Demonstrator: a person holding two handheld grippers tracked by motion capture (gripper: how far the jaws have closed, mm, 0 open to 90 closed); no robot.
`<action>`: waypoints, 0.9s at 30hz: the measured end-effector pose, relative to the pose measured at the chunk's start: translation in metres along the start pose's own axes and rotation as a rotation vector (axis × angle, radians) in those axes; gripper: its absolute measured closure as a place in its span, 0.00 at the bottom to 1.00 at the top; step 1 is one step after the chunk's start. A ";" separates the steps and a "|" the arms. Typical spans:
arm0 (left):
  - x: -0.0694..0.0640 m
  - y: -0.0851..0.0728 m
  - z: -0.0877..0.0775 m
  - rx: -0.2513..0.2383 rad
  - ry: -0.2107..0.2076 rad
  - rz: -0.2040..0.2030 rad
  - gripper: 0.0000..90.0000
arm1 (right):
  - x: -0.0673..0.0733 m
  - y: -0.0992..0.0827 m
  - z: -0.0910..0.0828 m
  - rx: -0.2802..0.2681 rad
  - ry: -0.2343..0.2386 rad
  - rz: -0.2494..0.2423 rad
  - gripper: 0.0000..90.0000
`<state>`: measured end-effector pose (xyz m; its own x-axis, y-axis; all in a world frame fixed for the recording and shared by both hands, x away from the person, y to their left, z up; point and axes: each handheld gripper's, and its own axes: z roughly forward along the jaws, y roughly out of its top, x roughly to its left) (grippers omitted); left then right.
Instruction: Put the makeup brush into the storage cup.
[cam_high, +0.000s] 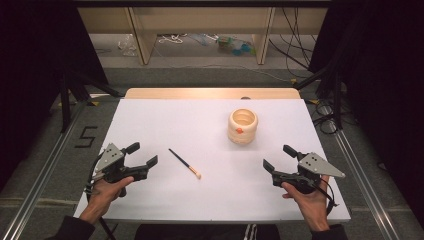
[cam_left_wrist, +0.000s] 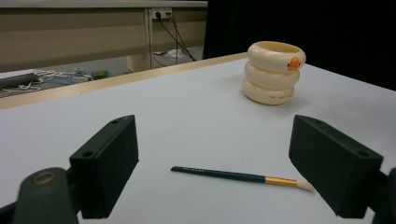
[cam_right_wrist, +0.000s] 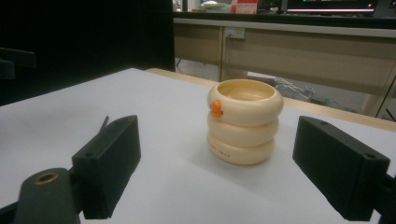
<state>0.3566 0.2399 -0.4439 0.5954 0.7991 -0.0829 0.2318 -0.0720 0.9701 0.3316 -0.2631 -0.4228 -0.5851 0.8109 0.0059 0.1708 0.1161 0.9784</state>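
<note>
Left gripper (cam_high: 141, 154) and right gripper (cam_high: 277, 157) both spread, empty; brush (cam_high: 184, 163) lies between them.

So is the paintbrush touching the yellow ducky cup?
Apart. The high view shows the paintbrush lying flat with bare white table between it and the cup.

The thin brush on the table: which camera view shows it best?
The left gripper view: the brush lies close between the open jaws, with its dark handle, gold ferrule and pale bristles distinct. The high view shows the brush whole but small. In the right gripper view just a dark tip pokes above one jaw.
</note>
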 end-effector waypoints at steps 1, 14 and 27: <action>0.000 0.000 0.000 0.000 0.000 0.001 0.17 | 0.000 0.000 0.000 0.003 0.000 0.002 0.18; 0.001 0.002 0.003 -0.001 0.001 -0.008 0.17 | 0.000 0.000 -0.001 0.007 0.006 0.012 0.18; 0.000 0.013 0.009 0.023 -0.045 -0.011 0.17 | -0.001 -0.001 0.000 0.001 -0.005 0.013 0.19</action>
<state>0.3662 0.2333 -0.4337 0.6269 0.7721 -0.1046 0.2562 -0.0775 0.9635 0.3322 -0.2641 -0.4237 -0.5792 0.8150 0.0178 0.1791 0.1059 0.9781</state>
